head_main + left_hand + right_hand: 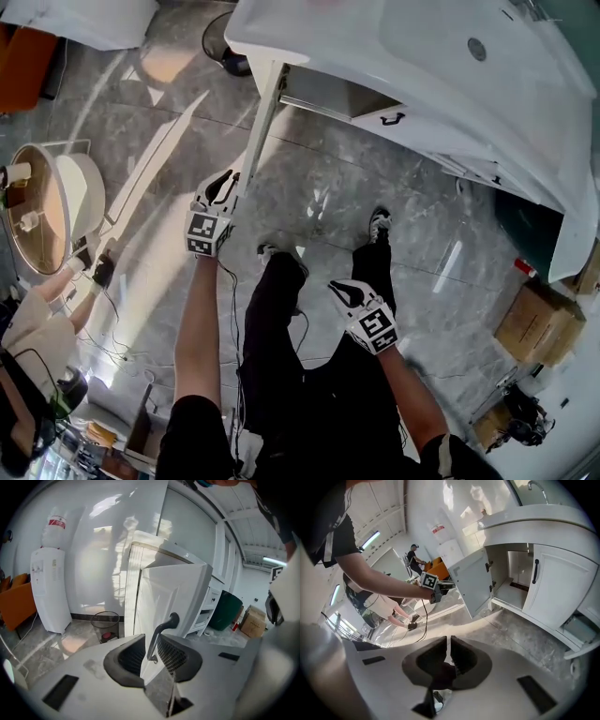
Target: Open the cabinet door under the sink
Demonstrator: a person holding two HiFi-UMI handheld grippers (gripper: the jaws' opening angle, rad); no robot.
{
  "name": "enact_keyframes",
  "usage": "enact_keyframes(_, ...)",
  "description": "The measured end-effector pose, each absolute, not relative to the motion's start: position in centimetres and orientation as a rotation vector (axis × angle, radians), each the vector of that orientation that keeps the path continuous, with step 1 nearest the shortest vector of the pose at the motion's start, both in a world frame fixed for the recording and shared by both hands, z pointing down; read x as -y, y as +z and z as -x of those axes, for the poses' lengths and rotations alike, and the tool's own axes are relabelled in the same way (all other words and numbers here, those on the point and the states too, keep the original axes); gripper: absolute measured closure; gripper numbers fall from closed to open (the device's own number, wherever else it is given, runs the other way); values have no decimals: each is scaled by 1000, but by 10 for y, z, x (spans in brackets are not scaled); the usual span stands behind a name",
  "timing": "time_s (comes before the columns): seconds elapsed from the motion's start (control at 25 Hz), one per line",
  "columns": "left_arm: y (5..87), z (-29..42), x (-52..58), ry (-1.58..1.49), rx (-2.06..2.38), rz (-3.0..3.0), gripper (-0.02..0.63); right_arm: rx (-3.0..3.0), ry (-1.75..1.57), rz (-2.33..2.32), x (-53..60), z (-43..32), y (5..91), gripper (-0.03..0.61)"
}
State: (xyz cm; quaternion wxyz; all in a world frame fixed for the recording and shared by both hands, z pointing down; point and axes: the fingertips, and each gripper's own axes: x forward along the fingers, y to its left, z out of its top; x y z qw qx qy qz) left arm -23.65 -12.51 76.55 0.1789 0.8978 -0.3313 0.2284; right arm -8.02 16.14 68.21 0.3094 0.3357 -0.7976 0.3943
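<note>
— Where is the cabinet door [262,122] sitting right now?

— It is standing swung well out from the cabinet [330,94] under the sink [441,52]. In the head view it is showing edge-on, a white strip running from the hinge at one o'clock down to its free edge at seven o'clock. The left tongs [225,184] are meeting it right at that free end.

— Are they pinching anything?

— The handle [153,643] is lying between the jaws in the left gripper view, its long axis upright and leaning toward one o'clock, in line with the slot between them. The jaws are standing narrowly spread around it. A sliver of white seems to be showing on the nine o'clock side, so I am reading them as loose rather than pinching, though the wide-angle bend is making that hard to swear to.

— And the right tongs [345,293]?

— They are hanging at four o'clock from the left ones, well apart from the door, jaws pressed almost together on nothing (the second door [555,581], at three o'clock of the opening, is sitting closed).

— So which hand is finishing this?

— The left, I am judging, being the near one. Any further swing is going toward seven o'clock, away from the hinge. With the opening laid bare, little is looking left beyond letting go.
</note>
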Motion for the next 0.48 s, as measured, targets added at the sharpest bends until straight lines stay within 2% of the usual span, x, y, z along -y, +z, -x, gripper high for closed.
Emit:
enact_keyframes(0.12, 766, 244, 131, 708, 937, -2547, 500, 2106, 1046, -940, -162, 88, 679, 497)
enact_keyframes(0.48, 763, 261, 118, 803, 893, -2564, 494, 2055, 1116, -1038, -178, 108, 669, 497)
